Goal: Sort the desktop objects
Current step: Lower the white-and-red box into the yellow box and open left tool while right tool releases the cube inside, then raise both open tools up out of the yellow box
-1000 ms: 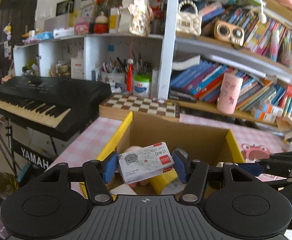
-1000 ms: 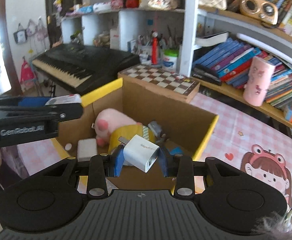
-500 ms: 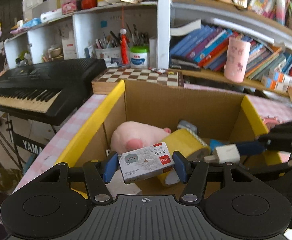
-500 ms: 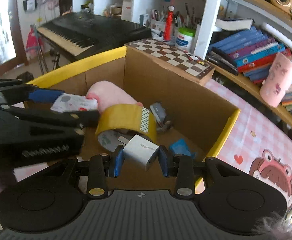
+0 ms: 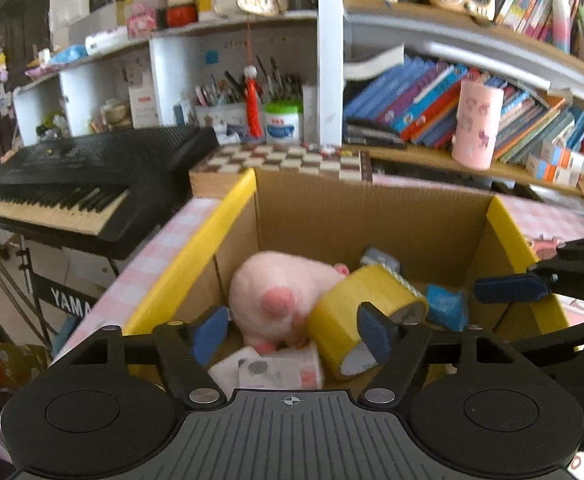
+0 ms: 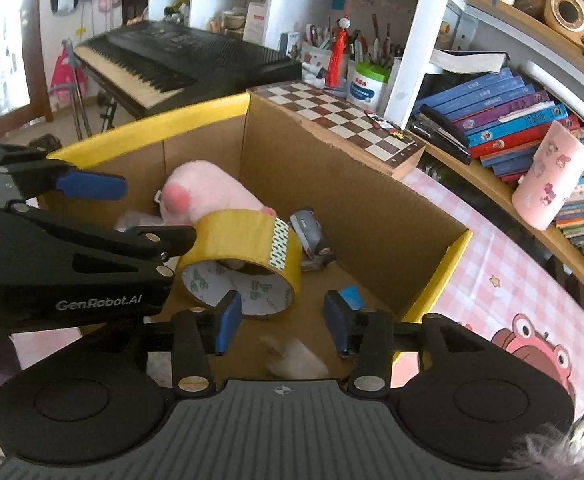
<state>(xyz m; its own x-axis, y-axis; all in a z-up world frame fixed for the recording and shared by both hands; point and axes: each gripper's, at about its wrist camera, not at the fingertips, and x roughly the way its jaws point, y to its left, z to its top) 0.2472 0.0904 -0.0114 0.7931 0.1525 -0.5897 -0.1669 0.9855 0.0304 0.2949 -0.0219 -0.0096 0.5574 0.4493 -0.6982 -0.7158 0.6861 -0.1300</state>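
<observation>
A: Where are the 2 grippers?

B: Both hang over the cardboard box [image 5: 372,216]. The left gripper [image 5: 292,332] has its fingers spread wide with nothing between them, and the right gripper [image 6: 282,322] is spread and bare as well.

A: And what lies in the box?

B: A pink plush toy [image 5: 280,292] sits at the far left of the floor, with a roll of yellow tape [image 6: 240,256] leaning against it. A small grey toy car [image 6: 312,236] rests by the far wall, and a blue packet [image 5: 444,308] is just right of the tape.

A: The card box and the charger?

B: The small card box [image 5: 280,368] lies near the left gripper, touching the plush toy. A white blurred shape [image 6: 296,356] below the right gripper's fingers is probably the charger — too smeared to be sure.

A: Around the box?

B: A chessboard [image 6: 344,120] beyond the far wall, a keyboard [image 5: 84,184] to the left, a pink cup [image 6: 552,176] at the bookshelf on the right.
</observation>
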